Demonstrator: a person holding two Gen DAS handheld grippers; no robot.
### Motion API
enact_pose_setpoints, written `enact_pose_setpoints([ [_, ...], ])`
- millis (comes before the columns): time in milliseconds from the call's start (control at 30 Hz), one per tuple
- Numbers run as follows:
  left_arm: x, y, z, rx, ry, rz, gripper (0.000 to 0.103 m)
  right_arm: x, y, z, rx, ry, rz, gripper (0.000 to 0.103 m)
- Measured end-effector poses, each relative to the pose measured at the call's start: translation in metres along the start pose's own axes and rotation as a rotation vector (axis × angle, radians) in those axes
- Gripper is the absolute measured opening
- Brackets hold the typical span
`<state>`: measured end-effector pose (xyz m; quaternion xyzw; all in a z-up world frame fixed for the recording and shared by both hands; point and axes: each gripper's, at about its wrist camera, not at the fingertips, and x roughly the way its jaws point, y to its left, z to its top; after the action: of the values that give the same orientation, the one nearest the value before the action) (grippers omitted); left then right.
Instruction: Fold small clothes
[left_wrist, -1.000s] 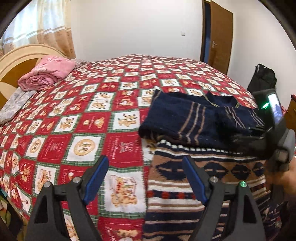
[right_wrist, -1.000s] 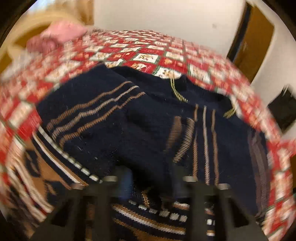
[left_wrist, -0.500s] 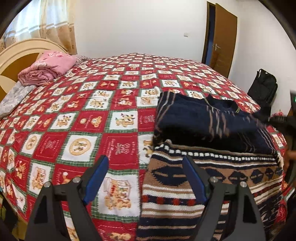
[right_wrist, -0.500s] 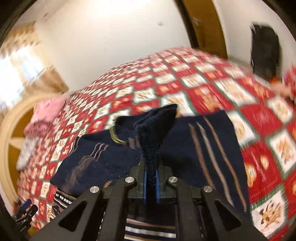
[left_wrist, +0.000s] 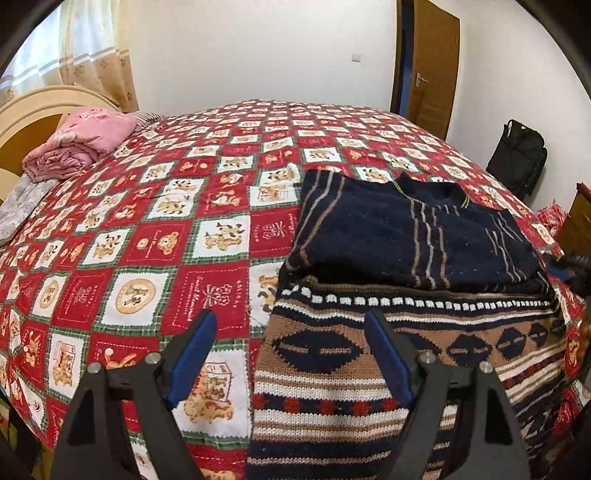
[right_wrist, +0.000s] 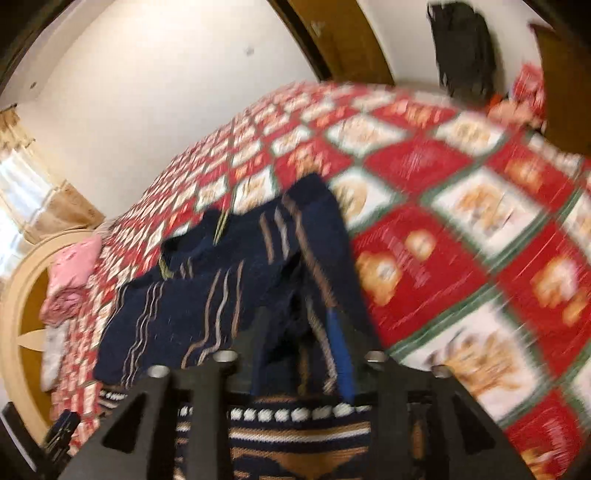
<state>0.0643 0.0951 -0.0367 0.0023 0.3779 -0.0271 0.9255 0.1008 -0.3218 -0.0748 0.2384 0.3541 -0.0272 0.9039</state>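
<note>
A knitted sweater lies on the bed, its navy upper part (left_wrist: 406, 236) with tan stripes folded flat above the brown, white and navy patterned body (left_wrist: 369, 369). My left gripper (left_wrist: 290, 317) hovers open over the sweater's lower left edge, nothing between its blue pads. In the blurred right wrist view my right gripper (right_wrist: 299, 332) sits at the navy part's (right_wrist: 207, 291) right edge. Its jaws are opening, with a loose navy fold lying between them and the blue pad (right_wrist: 341, 350) bare. Its tip (left_wrist: 569, 267) shows at the left view's right edge.
A red, white and green checked bedspread (left_wrist: 147, 240) covers the bed. A folded pink blanket (left_wrist: 81, 144) lies by the headboard (left_wrist: 33, 110) at the far left. A black bag (left_wrist: 517, 158) and a wooden door (left_wrist: 432, 66) stand beyond the bed's right side.
My right gripper carried a navy fold across to the sweater's right side, rolled, and its jaws have come apart off the cloth. The navy part now lies flatter. The left gripper stays open.
</note>
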Motion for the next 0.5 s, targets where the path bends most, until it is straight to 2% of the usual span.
enact_pose_setpoints([
  [33, 0.002, -0.002, 0.001, 0.005, 0.002, -0.001, 0.084, 0.000, 0.002, 0.004, -0.007, -0.001, 0.016, 0.061],
  [100, 0.003, -0.008, 0.003, 0.014, 0.003, -0.001, 0.084, 0.004, 0.008, 0.012, -0.022, 0.017, 0.040, 0.062],
  [267, 0.002, -0.023, 0.009, 0.047, 0.003, -0.027, 0.084, 0.047, 0.035, 0.019, -0.199, 0.087, -0.043, 0.062],
  [300, 0.001, -0.025, 0.010, 0.057, -0.001, -0.023, 0.084, 0.061, 0.042, 0.015, -0.259, 0.113, -0.103, 0.058],
  [367, -0.001, -0.027, 0.011, 0.073, -0.014, -0.008, 0.085, 0.069, 0.054, 0.008, -0.336, 0.104, -0.160, 0.041],
  [400, -0.001, -0.027, 0.011, 0.073, -0.020, -0.005, 0.087, 0.072, 0.060, 0.005, -0.365, 0.114, -0.162, 0.023],
  [433, 0.000, -0.026, 0.011, 0.069, -0.020, -0.006, 0.087, 0.072, 0.064, 0.003, -0.373, 0.125, -0.139, 0.010],
  [500, 0.004, -0.022, 0.012, 0.050, -0.006, -0.008, 0.087, 0.069, 0.070, 0.003, -0.411, 0.108, -0.154, 0.008],
])
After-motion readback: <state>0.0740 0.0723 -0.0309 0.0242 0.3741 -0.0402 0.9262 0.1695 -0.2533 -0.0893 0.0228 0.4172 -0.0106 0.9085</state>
